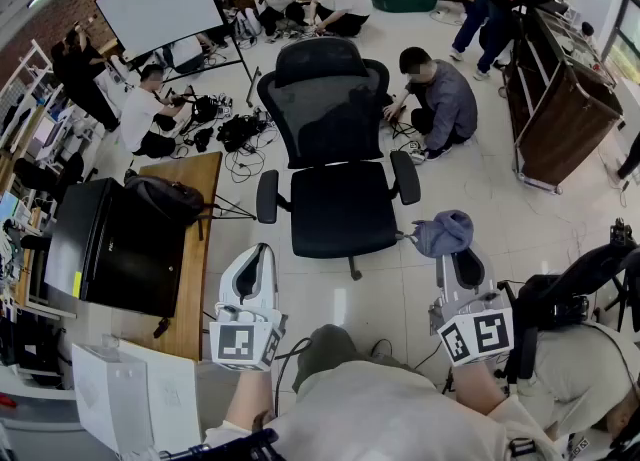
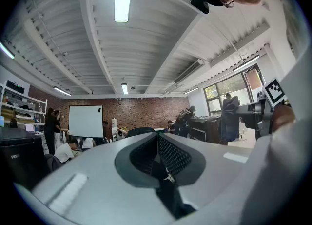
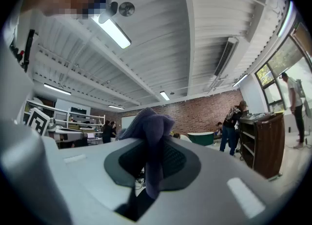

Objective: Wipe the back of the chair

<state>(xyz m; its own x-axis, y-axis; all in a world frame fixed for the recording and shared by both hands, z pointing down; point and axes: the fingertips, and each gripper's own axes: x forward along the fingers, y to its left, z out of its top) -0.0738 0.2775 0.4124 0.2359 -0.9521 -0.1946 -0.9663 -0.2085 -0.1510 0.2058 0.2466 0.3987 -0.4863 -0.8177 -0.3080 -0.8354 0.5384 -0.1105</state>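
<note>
Backrest (image 1: 335,114) of the chair is standing upright straight ahead of me, past the seat (image 1: 343,207), its broad front facing me and its width running left to right. I am holding the cloth (image 1: 445,232) clamped in the right gripper (image 1: 455,254), bunched over the tips. It is hanging near the armrest (image 1: 406,177) on my right, so I am judging this arm the nearer one for the wipe. The left gripper (image 1: 260,259) is hovering off the seat's left front corner, jaws pressed together on nothing. To reach the backrest I am expecting to carry the cloth up over the seat, between the armrests. A crouching person (image 1: 440,99) is working just behind the chair on the right. Dark gear (image 1: 238,131) is lying on the floor behind it on the left, and a worktop (image 1: 195,289) carrying a bag (image 1: 165,199) is flanking my left.
</note>
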